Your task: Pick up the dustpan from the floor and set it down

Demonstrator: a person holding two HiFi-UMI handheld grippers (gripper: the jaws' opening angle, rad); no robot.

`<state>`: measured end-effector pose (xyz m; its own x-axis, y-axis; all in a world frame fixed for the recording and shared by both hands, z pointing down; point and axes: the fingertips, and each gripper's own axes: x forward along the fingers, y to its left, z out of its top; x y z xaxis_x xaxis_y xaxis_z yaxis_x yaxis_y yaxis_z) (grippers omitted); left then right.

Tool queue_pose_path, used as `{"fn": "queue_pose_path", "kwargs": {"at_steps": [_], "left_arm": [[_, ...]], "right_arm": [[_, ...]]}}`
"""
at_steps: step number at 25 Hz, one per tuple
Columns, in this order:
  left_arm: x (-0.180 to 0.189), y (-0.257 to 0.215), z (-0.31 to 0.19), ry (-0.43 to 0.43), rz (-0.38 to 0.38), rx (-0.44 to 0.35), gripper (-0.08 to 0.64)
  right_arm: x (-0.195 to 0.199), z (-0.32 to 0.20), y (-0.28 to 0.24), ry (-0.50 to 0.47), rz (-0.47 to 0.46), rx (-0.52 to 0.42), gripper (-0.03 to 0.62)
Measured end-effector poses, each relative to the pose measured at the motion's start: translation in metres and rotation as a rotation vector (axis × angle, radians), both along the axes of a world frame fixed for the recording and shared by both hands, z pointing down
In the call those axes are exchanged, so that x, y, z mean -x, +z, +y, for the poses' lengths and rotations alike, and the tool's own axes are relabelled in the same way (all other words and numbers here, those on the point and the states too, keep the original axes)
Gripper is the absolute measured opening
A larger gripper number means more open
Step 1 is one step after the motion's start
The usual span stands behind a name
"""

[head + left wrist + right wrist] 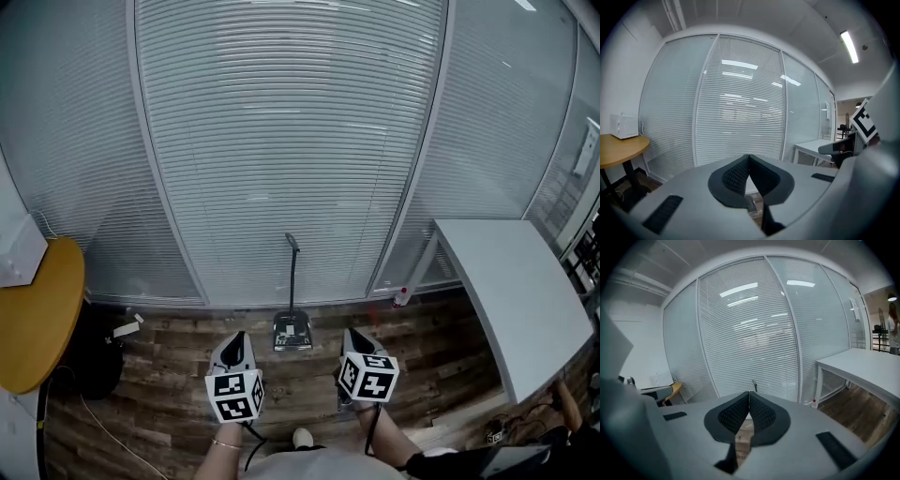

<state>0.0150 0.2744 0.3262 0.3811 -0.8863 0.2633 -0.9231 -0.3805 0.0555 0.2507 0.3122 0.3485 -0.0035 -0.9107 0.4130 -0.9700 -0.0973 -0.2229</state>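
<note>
The dustpan (292, 332) stands on the wood floor against the glass wall, its long dark handle (292, 272) upright. In the right gripper view only the handle's top (754, 383) shows above the jaws. My left gripper (235, 339) hovers to the pan's left and a little nearer me, apart from it. My right gripper (354, 334) hovers to its right, also apart. In the left gripper view the left gripper (749, 157) has its tips together with nothing between them. The right gripper (749, 393) is likewise shut and empty.
A round wooden table (37, 314) with a white box (17, 251) stands at the left, a dark bundle (94, 361) and a cable under it. A white table (516, 281) fills the right, a small red-capped bottle (401, 297) by its leg. Blinds cover the glass wall (291, 141).
</note>
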Motion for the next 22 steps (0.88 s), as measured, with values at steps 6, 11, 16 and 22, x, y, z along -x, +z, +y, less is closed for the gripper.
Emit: {"fn": "queue_pose_path", "kwargs": {"at_steps": [6, 11, 16, 22], "left_arm": [[-0.021, 0.003, -0.039, -0.015, -0.025, 0.011, 0.018], [-0.033, 0.005, -0.066, -0.015, -0.047, 0.018, 0.018], [-0.042, 0.008, -0.081, -0.020, -0.072, 0.023, 0.018], [-0.042, 0.018, -0.094, -0.018, -0.076, 0.041, 0.018]], "right_arm": [[-0.023, -0.045, 0.006, -0.017, -0.023, 0.005, 0.032], [-0.037, -0.074, 0.014, -0.017, -0.041, 0.014, 0.032], [-0.046, -0.090, 0.023, -0.018, -0.064, 0.028, 0.032], [-0.040, -0.102, 0.037, -0.024, -0.074, 0.056, 0.032]]}}
